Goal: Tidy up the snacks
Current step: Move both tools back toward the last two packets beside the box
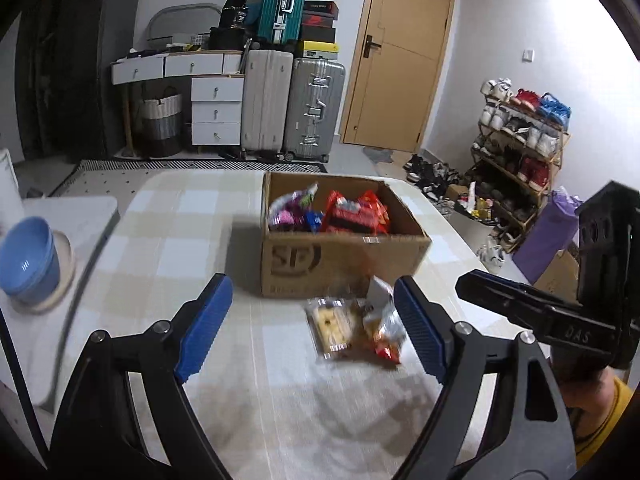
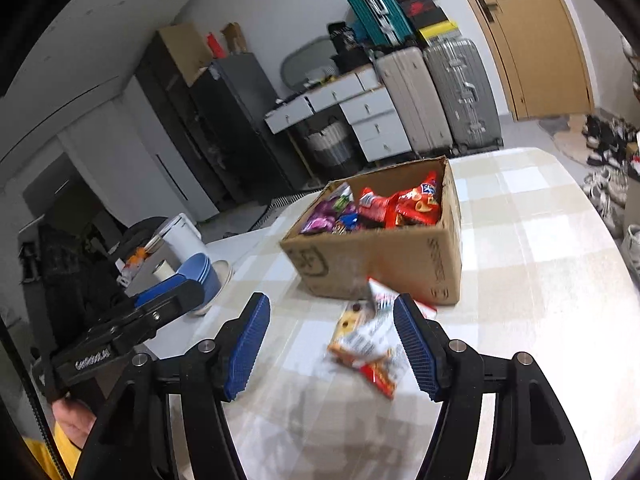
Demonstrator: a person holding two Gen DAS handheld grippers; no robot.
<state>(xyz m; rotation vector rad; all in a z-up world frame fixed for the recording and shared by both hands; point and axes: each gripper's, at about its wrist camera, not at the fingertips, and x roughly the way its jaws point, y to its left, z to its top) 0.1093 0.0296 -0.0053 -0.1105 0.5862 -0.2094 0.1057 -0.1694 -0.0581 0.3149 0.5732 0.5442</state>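
A brown cardboard box [image 1: 340,264] stands on the checked tablecloth and holds several snack bags, red and purple. Just in front of it lie loose snacks: a clear cookie pack [image 1: 330,328] and a red and white bag [image 1: 386,330]. My left gripper [image 1: 314,330] hovers open over them, and its blue pads touch nothing. In the right wrist view the same loose packets [image 2: 366,346] lie before the box [image 2: 384,260]. My right gripper [image 2: 332,348] is open around that spot and grips nothing. The right gripper's black frame [image 1: 560,320] shows beside the left one.
Stacked blue bowls [image 1: 28,264] on a plate sit at the table's left, with a white canister [image 2: 182,236] behind them. Beyond the table are suitcases [image 1: 292,108], white drawers [image 1: 216,112], a wooden door [image 1: 404,52] and a shoe rack [image 1: 516,148]. A hand and yellow sleeve [image 2: 68,428] hold the left gripper.
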